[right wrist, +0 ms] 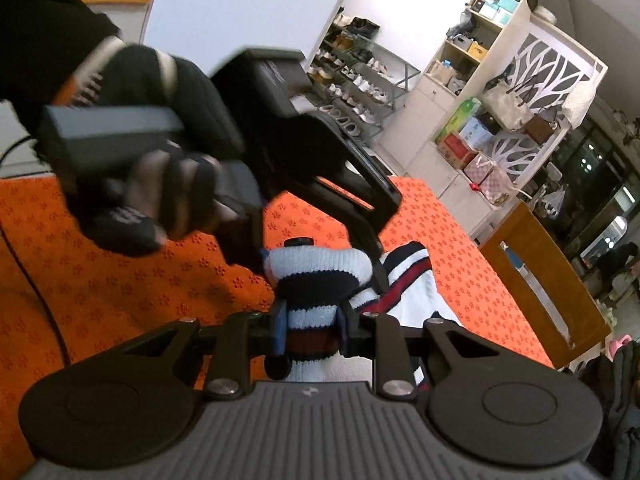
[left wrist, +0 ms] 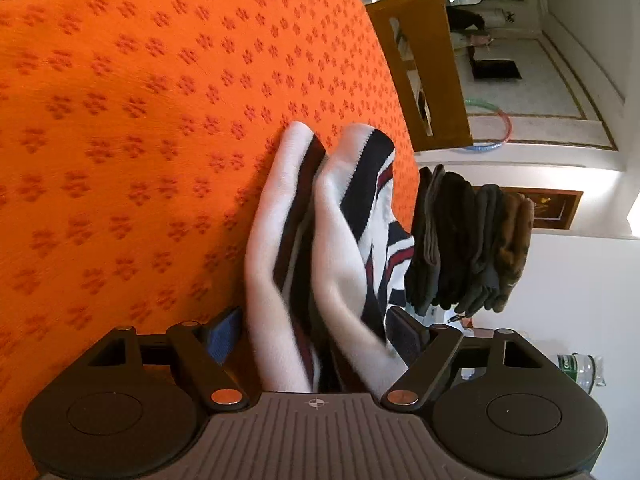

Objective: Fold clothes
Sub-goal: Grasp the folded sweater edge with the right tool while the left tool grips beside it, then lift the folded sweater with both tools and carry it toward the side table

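A pair of white socks (left wrist: 344, 216) with navy and dark red stripes lies bunched over the orange cloth (left wrist: 140, 140). My left gripper (left wrist: 314, 328) stands wide open around both socks, and its blue pad (left wrist: 226, 330) stays just clear of the fabric. In the right wrist view my right gripper (right wrist: 312, 332) is shut on the striped cuff end of the socks (right wrist: 312, 312). Just beyond it, a gloved hand (right wrist: 160, 200) holds the left gripper (right wrist: 338, 256) straddling the white toe end.
A pile of dark folded clothes (left wrist: 460, 240) sits at the table edge beside the socks. A wooden chair (right wrist: 540, 280) stands against the far edge of the cloth. Behind are a shoe rack (right wrist: 360, 80) and shelves. A water bottle (left wrist: 580, 368) is nearby.
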`<state>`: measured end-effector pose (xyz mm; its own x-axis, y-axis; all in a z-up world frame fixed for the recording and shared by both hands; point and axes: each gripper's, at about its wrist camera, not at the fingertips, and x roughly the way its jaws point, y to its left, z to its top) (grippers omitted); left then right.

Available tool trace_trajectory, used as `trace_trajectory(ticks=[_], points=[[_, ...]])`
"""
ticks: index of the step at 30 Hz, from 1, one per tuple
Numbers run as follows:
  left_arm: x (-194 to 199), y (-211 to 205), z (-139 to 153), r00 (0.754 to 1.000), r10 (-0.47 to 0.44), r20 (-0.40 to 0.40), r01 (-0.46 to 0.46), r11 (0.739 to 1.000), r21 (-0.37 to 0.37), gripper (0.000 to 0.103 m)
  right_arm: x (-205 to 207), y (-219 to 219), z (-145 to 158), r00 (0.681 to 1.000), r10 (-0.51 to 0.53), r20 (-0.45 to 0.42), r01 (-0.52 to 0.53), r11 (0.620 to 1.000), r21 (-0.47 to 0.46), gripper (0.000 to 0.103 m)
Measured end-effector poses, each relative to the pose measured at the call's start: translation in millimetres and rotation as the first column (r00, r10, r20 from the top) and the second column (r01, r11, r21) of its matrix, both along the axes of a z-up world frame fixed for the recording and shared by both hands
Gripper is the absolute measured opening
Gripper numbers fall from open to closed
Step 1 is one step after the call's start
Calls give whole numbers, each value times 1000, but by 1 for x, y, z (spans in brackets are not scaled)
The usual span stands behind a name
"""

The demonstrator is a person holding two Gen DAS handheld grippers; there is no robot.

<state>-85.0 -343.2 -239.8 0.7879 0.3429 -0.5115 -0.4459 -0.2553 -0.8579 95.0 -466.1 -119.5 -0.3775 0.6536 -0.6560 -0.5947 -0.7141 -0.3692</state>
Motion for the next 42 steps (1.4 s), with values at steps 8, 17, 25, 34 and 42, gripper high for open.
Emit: trace_trajectory(ticks=[8,17,25,34,42], points=[[33,15,9,974,-163,-155,173,984,53,36,2,6,-4,1000,19,-25,-20,999,-32,31],[32,13,9,951,-162,-264,184,981,62,30,39,13,-2,980,-126,-151,95,975,-202,42],[21,9,9,939,-177,-295,210,974,83,31,158,44,-20,734,-579,-354,436,802,-409,69],[29,13,13,926,-204,-318,242,966,86,32,220,91,-82,495,-741,-454,488,669,-561,80],[32,11,14,924,-187,-333,226,970,84,33,209,104,-104,471,-739,-482,469,673,-572,81]])
